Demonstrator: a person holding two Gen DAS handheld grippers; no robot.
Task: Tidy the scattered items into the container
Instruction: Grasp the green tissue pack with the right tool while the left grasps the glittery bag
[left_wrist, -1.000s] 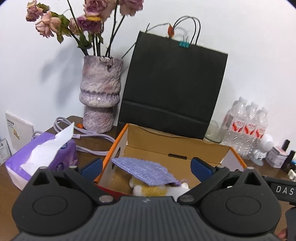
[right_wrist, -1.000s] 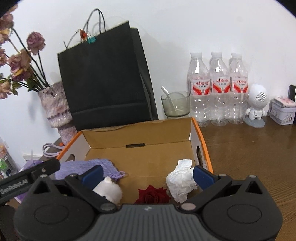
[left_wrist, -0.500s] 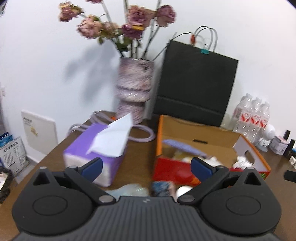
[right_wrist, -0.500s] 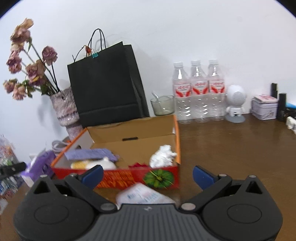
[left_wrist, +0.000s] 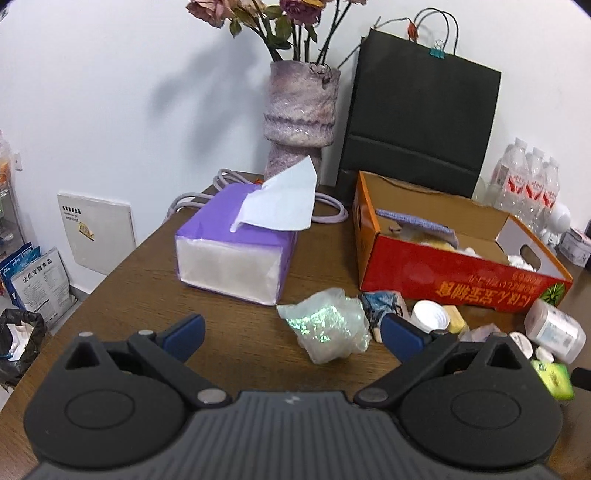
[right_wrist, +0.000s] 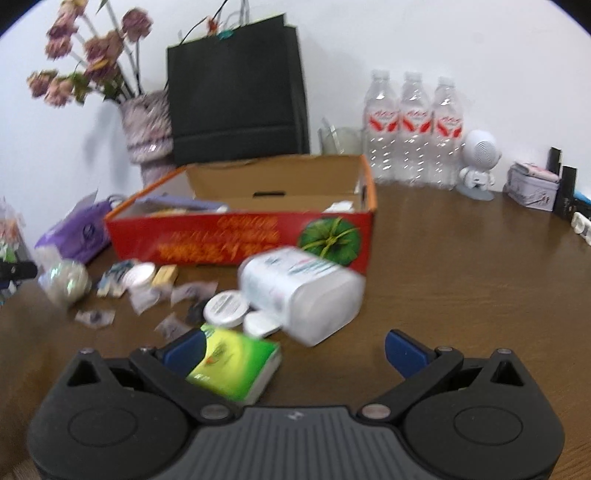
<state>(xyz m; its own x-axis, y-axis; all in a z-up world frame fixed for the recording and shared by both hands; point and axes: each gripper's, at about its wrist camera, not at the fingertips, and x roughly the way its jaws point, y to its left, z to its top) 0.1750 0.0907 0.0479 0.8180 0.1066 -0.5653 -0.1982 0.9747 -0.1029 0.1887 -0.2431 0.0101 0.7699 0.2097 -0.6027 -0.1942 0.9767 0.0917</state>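
Note:
The red and orange cardboard box (left_wrist: 458, 273) (right_wrist: 236, 243) stands on the brown table and holds a purple cloth (left_wrist: 413, 223) and crumpled white paper. Scattered items lie in front of it: a shiny crumpled bag (left_wrist: 328, 323) (right_wrist: 66, 282), a white lid (left_wrist: 430, 314), a white jar (right_wrist: 299, 291) on its side, a round white cap (right_wrist: 225, 308), a green packet (right_wrist: 232, 363) and several small sachets (right_wrist: 147, 295). My left gripper (left_wrist: 291, 332) is open and empty, just before the shiny bag. My right gripper (right_wrist: 295, 350) is open, with the green packet between its fingers near the left one.
A purple tissue box (left_wrist: 236, 247) sits left of the box. A vase of dried roses (left_wrist: 299, 114) and a black paper bag (left_wrist: 421, 122) stand at the back wall. Three water bottles (right_wrist: 410, 129), a white robot figure (right_wrist: 478, 164) and a small tin (right_wrist: 532, 186) stand at the back right.
Both grippers have pulled back from over the box to in front of it. The scattered items on the table have come into view. Both stay open.

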